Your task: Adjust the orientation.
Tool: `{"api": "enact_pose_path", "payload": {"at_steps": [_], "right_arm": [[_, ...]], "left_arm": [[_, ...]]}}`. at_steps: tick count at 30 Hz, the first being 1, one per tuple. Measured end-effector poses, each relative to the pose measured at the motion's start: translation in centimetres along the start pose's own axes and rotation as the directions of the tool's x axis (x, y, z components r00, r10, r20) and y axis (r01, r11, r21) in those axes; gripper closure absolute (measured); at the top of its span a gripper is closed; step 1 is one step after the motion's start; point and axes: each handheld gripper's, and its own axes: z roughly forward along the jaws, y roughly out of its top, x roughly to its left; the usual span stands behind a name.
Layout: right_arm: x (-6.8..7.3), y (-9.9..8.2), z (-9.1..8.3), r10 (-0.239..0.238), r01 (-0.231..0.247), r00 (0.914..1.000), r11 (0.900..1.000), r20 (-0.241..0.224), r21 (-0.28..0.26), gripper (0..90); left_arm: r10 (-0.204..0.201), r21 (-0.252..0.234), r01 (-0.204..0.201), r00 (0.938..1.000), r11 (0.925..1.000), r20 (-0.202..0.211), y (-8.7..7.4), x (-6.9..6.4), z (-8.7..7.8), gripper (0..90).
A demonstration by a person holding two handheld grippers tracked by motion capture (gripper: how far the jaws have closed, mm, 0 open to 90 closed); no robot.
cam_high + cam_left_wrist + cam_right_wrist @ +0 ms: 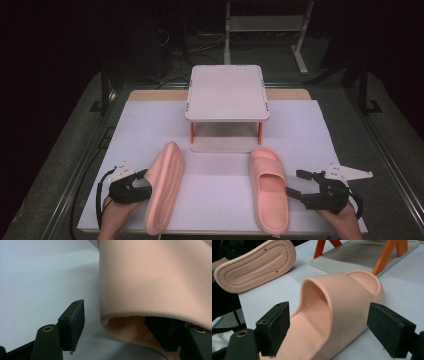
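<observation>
the left slipper (165, 187) stands tipped on its edge in front of the small rack (227, 95), left of centre; the left gripper (145, 186) has one jaw under its strap, jaws apart. the right slipper (270, 190) lies flat on the desk (220, 175), between the right gripper's (295, 186) open jaws, untouched

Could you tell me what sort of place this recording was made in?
Probably a lab or workshop set up for recording, not a home. A table under a white sheet stands in a dark room, cables lie on the floor behind it, and a metal frame stands at the back.
</observation>
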Motion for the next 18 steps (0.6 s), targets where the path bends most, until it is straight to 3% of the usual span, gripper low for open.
{"api": "enact_pose_path", "payload": {"at_steps": [18], "right_arm": [[0.1,0.0,0.1,-0.001,0.001,1.0,1.0,-0.003,0.006,18.2]], "left_arm": [[0.033,-0.016,-0.033,0.9992,0.9993,0.024,0.8,-1.3,0.6,31.7]]}}
